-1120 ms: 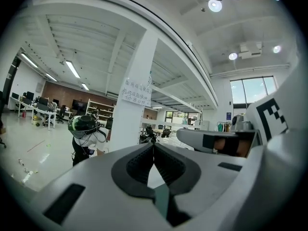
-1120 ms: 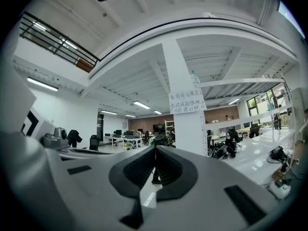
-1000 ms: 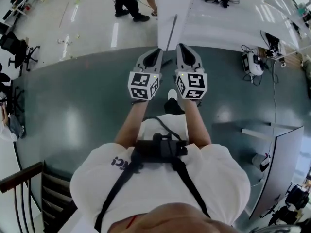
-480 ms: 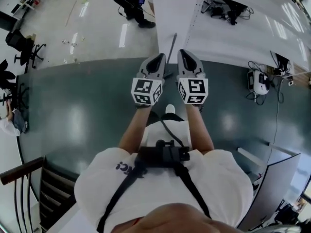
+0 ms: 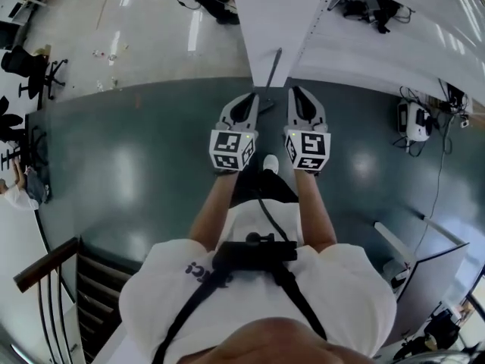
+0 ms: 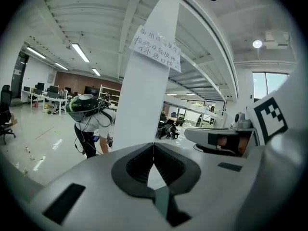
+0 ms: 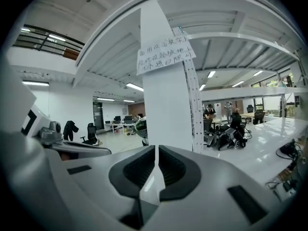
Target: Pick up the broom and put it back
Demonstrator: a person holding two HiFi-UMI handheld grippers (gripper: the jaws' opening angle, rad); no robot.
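Broom (image 5: 273,67): thin handle leaning on the white pillar (image 5: 261,21), ahead of both grippers and in line with the gap between them. It was probably propped there to stand upright, and it is not yet taken.
Left gripper (image 5: 245,101): jaws pressed together, nothing between them.
Right gripper (image 5: 298,95): also closed and empty, just beside the left.
Arms: both forearms stretched forward, parallel, with the tips dipped slightly.
Reason: likely an approach pose, aimed at the handle before opening.

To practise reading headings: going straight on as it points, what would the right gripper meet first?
Probably the white pillar, dead ahead of the right gripper; the gap between looks free, though depth is unclear.
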